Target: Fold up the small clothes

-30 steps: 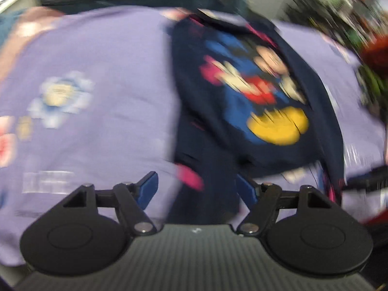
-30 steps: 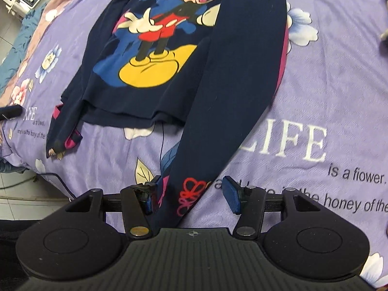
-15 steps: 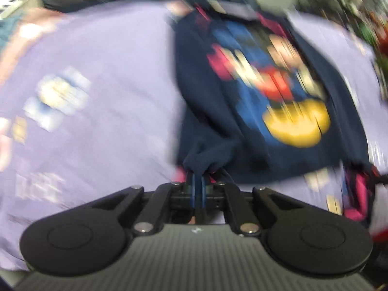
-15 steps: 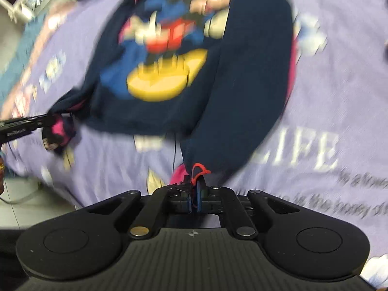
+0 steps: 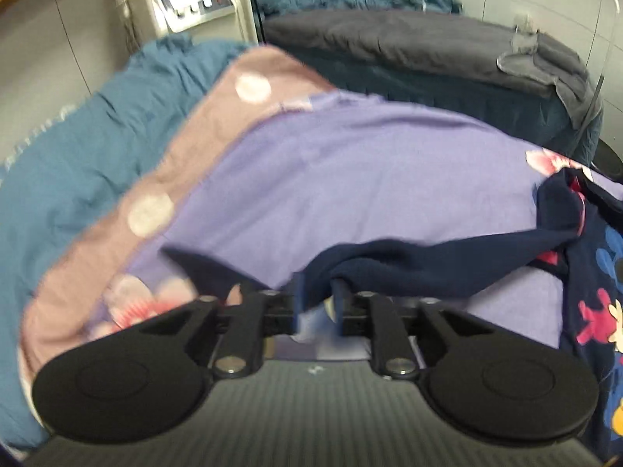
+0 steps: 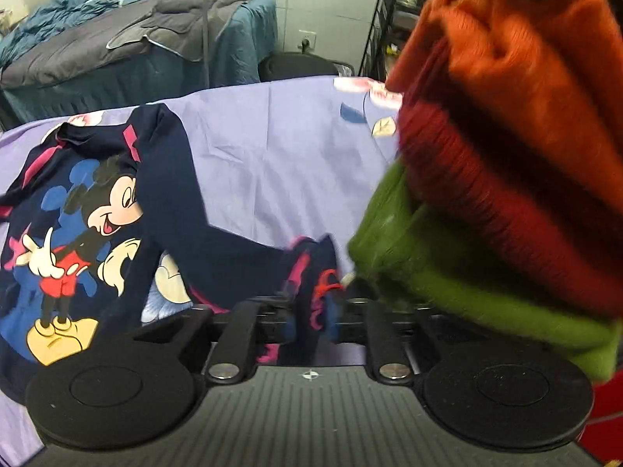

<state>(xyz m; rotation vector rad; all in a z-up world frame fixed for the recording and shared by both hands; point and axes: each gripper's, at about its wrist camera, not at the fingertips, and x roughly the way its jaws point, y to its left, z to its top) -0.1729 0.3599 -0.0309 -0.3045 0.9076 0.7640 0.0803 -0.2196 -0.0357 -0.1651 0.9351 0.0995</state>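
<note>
Fingers of the left gripper (image 5: 317,305) are pinched narrow on the cuff of one navy sleeve (image 5: 428,262), lifted clear of the purple bedsheet (image 5: 350,171); the right gripper (image 6: 313,311) likewise clamps the other sleeve's cuff (image 6: 315,272) with its red embroidery. Both sleeves trail back to the Mickey sweatshirt (image 6: 78,214), lying printed side up near the sheet's far edge. Holding both cuffs probably readies the sleeves for folding across the body. A folded orange, red and green knit stack (image 6: 506,155) looms close at the right
</note>
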